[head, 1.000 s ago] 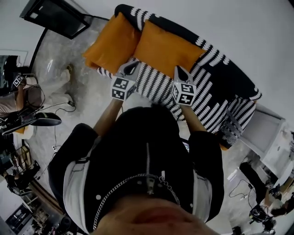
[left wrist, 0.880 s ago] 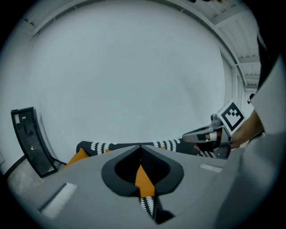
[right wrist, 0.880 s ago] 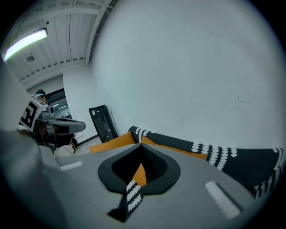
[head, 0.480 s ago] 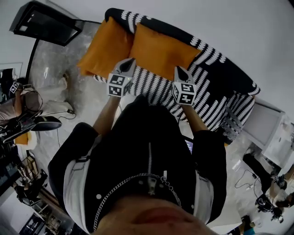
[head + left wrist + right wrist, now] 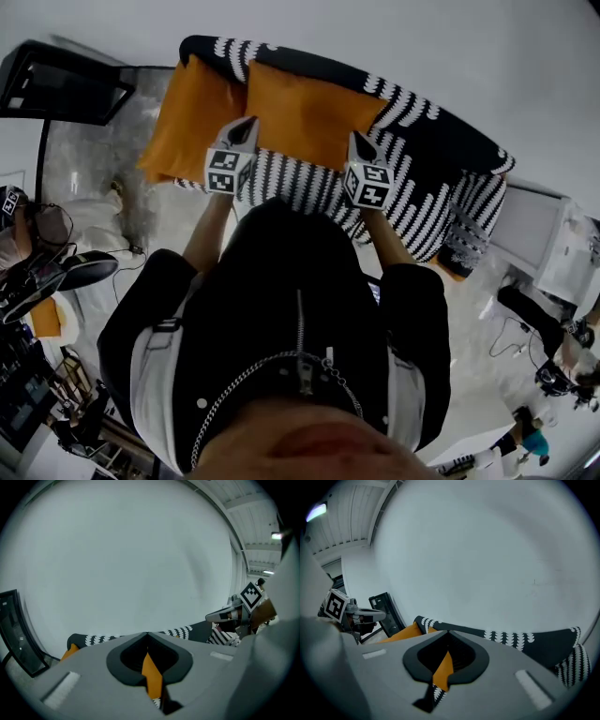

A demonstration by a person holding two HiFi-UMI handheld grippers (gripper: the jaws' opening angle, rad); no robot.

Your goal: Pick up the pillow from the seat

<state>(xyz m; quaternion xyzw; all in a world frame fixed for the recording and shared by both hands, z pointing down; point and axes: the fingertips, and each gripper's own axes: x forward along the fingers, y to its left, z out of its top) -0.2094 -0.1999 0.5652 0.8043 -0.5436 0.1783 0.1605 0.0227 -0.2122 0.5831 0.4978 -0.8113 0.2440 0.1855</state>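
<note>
Two orange pillows lean against the back of a black-and-white patterned sofa [image 5: 422, 202]: a left pillow [image 5: 183, 117] and a right pillow [image 5: 305, 112]. My left gripper [image 5: 247, 124] hovers over the seat in front of the gap between them, shut and holding nothing. My right gripper [image 5: 356, 141] hangs near the right pillow's lower right corner, also shut and empty. In the left gripper view the jaws [image 5: 147, 634] meet, and a sliver of orange pillow [image 5: 152, 677] shows beyond them. In the right gripper view the shut gripper [image 5: 449, 633] faces the pillow [image 5: 443, 670] and the sofa back [image 5: 511, 637].
A black framed screen [image 5: 61, 89] stands left of the sofa. A white cabinet [image 5: 530, 230] stands to the right. Cables and gear lie on the marbled floor [image 5: 89, 169] at left. Other people stand at both edges. A white wall [image 5: 422, 47] rises behind the sofa.
Both grippers have moved forward and closer to the pillows. The sofa sits higher and more central in the head view. Both stay shut.
</note>
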